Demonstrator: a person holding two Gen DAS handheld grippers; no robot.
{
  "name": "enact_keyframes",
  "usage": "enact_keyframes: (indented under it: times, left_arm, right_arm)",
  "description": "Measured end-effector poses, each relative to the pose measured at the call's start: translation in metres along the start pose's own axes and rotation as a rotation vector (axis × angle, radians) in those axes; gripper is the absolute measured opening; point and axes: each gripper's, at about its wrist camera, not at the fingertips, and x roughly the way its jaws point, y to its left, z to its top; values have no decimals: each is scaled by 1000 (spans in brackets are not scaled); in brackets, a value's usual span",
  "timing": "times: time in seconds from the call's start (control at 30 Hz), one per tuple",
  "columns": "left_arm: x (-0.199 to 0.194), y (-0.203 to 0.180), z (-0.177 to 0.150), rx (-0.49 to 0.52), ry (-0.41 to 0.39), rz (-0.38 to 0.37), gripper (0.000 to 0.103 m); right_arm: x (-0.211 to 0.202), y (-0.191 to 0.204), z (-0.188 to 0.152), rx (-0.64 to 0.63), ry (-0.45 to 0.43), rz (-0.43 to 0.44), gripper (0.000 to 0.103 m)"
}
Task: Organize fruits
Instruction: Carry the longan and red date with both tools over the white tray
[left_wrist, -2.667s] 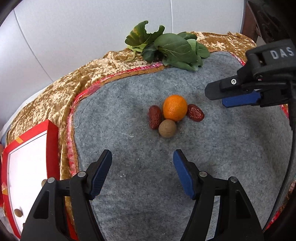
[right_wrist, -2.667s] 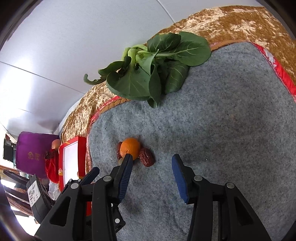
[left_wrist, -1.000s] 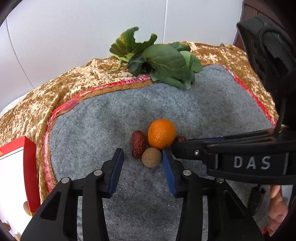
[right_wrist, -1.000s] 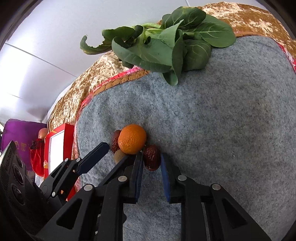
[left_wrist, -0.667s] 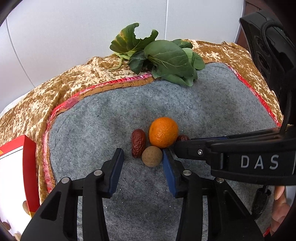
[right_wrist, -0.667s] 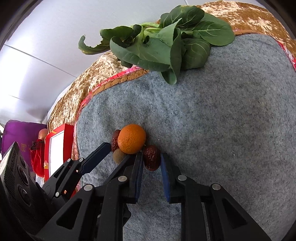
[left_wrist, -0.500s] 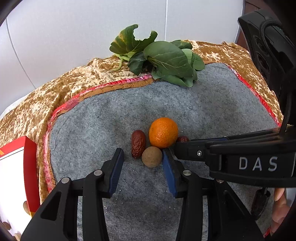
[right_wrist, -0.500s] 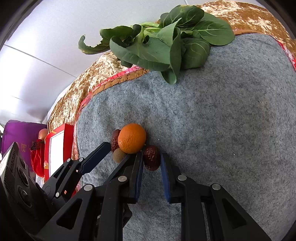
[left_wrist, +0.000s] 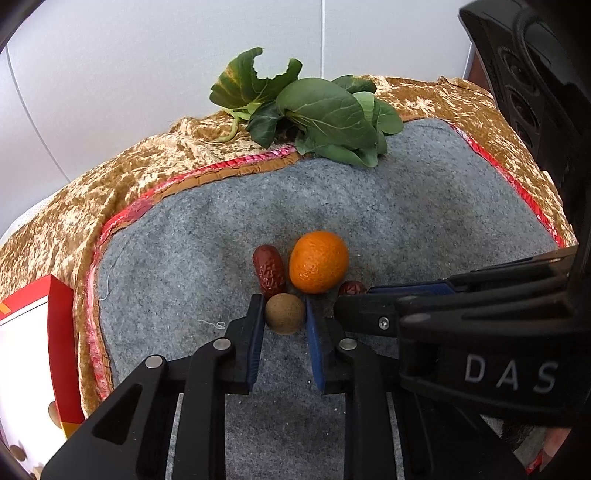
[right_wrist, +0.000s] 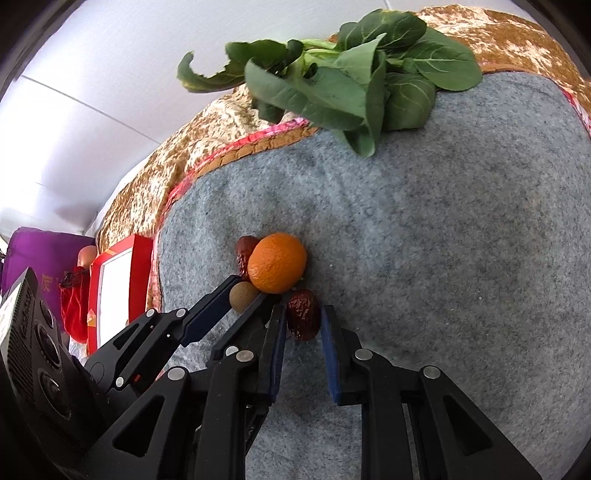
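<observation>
A: We are looking at the red-rimmed white cardboard box (left_wrist: 26, 354) at the left edge of the gold velvet cloth (left_wrist: 66, 236); a few small round brown bits are lying on its white floor, too small for us to name.

B: We are counting the fruit on the grey felt mat (left_wrist: 424, 221): one round orange mandarin (left_wrist: 318, 261), one small round tan-brown fruit (left_wrist: 285, 313), and two wrinkled dark red dates, the left date (left_wrist: 269, 271) and the right date (right_wrist: 303, 318). All four are sitting bunched together mid-mat.

A: We are seeing the left gripper (left_wrist: 284, 317) closed in around the tan-brown fruit, both blue pads touching its sides (the fruit is resting on the felt).

B: The right gripper (right_wrist: 303, 325) is reaching in beside it, its jaws narrowed to a slim gap around the right date. We are unable to tell whether the pads are pressing it; a sliver of space shows on the right side.

A: At the far edge, one bunch of green leafy bok choy (right_wrist: 354, 85) is lying across the mat's border.
</observation>
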Motion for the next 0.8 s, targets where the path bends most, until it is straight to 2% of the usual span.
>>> enact_keyframes:
  times: [0.37, 0.8]
  left_arm:
    - [-11, 16, -11, -66, 25, 2, 19]
    - [-43, 63, -30, -141, 25, 42, 19]
  right_arm:
    - [4, 26, -7, -44, 16, 16, 19]
    - [6, 70, -18, -127, -8, 72, 19]
